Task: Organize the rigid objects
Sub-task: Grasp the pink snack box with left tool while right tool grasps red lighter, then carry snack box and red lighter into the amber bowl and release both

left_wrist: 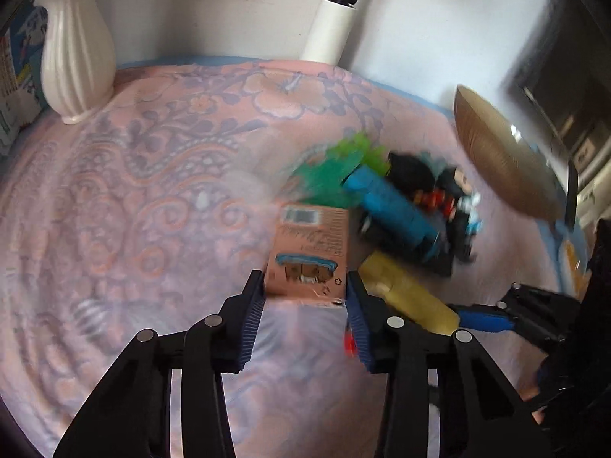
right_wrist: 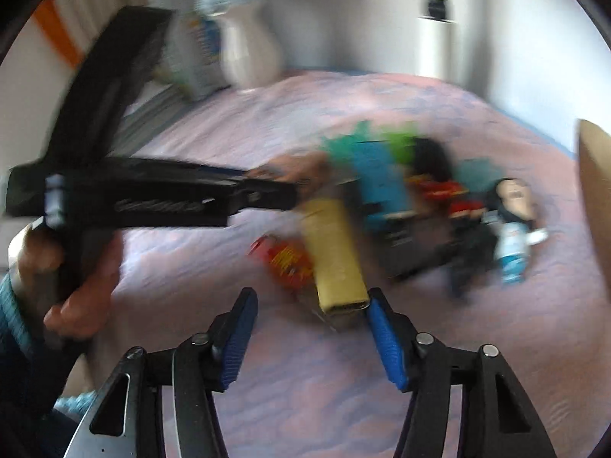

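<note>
Your left gripper (left_wrist: 305,286) clamped on near end of pink carton (left_wrist: 311,252), both pads on its sides. Yellow box (left_wrist: 404,294) just right of carton; blue box (left_wrist: 393,206) and green toy (left_wrist: 343,168) beyond carton. White vase (left_wrist: 76,57) far left of carton. Pink floral cloth (left_wrist: 133,210) underneath.

Pink floral bedspread (left_wrist: 152,191), white wall (left_wrist: 229,7)

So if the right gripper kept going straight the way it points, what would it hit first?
Most likely the yellow box: its near end lies just ahead of the right gripper, toward the right finger. Blur leaves depth uncertain.
</note>
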A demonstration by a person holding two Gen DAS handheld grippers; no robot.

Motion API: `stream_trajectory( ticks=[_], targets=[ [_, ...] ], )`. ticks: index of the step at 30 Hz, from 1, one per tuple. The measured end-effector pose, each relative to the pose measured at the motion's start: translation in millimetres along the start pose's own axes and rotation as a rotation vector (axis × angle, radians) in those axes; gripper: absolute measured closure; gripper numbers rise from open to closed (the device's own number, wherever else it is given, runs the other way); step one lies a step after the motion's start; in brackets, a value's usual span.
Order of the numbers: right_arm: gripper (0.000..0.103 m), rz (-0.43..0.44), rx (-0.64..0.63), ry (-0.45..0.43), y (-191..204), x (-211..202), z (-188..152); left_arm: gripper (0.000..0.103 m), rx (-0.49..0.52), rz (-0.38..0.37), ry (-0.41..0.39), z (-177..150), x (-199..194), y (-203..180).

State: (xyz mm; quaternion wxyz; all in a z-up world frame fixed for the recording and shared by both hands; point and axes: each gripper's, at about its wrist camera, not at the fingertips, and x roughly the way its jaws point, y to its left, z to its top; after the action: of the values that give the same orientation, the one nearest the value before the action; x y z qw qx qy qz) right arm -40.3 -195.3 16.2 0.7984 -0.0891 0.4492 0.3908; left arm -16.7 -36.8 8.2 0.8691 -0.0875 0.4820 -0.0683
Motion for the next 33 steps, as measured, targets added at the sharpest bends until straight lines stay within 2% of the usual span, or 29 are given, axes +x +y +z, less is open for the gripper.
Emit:
stream_trajectory(
  ticks=[2,4,6,8,11,13,15,16,19,21,27,30,33],
  targets=[
    [0.046,0.022,-0.025,0.008,16,2,-7,0.064,0.022,0.008,-0.006,-10,-7,6],
    [0.046,-0.007,-0.036,0.007,27,3,-11,0.064,0.023,-0.009,-0.003,-15,-12,14],
    [0.046,-0.014,0.007,0.004,25,0,-12,0.063,0.028,-0.024,0.000,-12,-14,18],
    [0.046,-0.020,0.077,0.002,18,-2,-8,0.056,0.029,-0.018,0.003,-8,-12,21],
    [0.046,-0.097,0.125,-0.020,15,1,-2,0.056,0.040,-0.003,-0.011,-1,-5,20],
    [0.063,-0.122,0.150,-0.004,17,12,1,0.057,0.059,0.020,-0.029,0,-1,15],
    [0.071,-0.191,0.139,-0.011,26,17,3,0.065,0.068,0.034,-0.037,0,0,12],
    [0.077,-0.205,0.131,-0.019,29,15,4,0.065,0.057,0.031,-0.043,0,-1,12],
    [0.078,-0.173,0.198,-0.055,19,-1,-2,0.066,0.018,0.003,-0.049,-5,-5,15],
    [0.078,-0.179,0.235,-0.055,9,-12,-12,0.066,0.028,-0.001,-0.044,-12,-9,13],
    [0.078,-0.192,0.317,-0.019,-5,-51,-69,0.066,0.083,0.010,-0.038,-47,-23,-11],
    [0.078,-0.203,0.290,-0.011,8,-55,-86,0.065,0.115,-0.007,-0.032,-61,-28,-22],
    [0.074,-0.238,0.262,-0.002,16,-50,-82,0.056,0.130,0.021,-0.048,-65,-26,-29]
  ],
)
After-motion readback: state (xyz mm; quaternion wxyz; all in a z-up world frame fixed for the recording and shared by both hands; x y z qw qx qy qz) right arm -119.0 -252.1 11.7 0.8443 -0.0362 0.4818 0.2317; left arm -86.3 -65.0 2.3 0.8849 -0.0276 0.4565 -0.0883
